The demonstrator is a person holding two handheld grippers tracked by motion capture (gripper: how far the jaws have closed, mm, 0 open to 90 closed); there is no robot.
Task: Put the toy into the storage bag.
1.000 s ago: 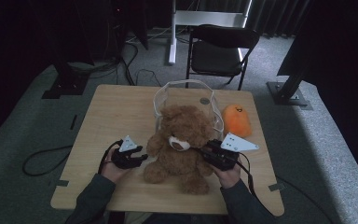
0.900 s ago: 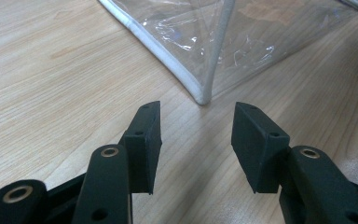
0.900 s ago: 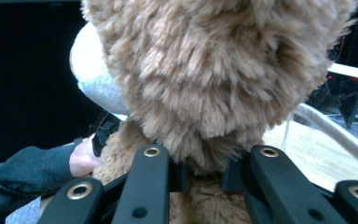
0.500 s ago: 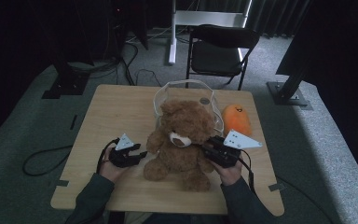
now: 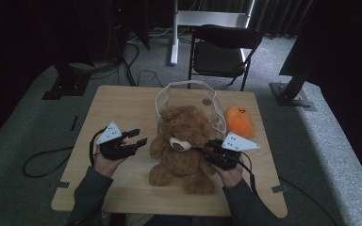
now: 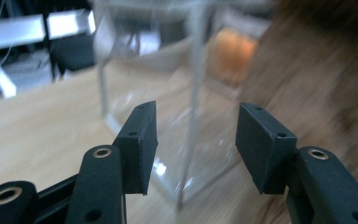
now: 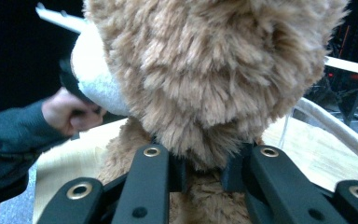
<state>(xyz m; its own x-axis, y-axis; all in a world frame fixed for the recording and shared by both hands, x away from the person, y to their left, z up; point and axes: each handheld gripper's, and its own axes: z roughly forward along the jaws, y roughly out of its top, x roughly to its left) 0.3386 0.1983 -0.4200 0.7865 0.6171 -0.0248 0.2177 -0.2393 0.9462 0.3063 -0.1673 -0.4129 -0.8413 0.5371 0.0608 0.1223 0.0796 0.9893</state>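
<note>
A brown teddy bear (image 5: 183, 157) sits upright in the middle of the wooden table (image 5: 118, 106). My right gripper (image 5: 209, 151) is shut on the bear's fur (image 7: 205, 70) just under its head, at the bear's right side in the high view. My left gripper (image 5: 138, 137) hangs above the table left of the bear, a small gap from its arm. Its jaws have just been opening, and in the left gripper view my left gripper (image 6: 196, 112) has nothing between them. Beyond them stands a clear plastic bag (image 6: 168, 70), with the bear (image 6: 317, 84) blurred at the right.
The clear bag (image 5: 188, 92) with white handles stands open right behind the bear. An orange plush (image 5: 239, 121) lies to its right. A black chair (image 5: 221, 52) and stand legs are beyond the table's far edge. Bare tabletop stretches left of my left gripper.
My left gripper has come away from the bear's arm, risen off the table and opened wider. The right gripper has kept its hold and place.
</note>
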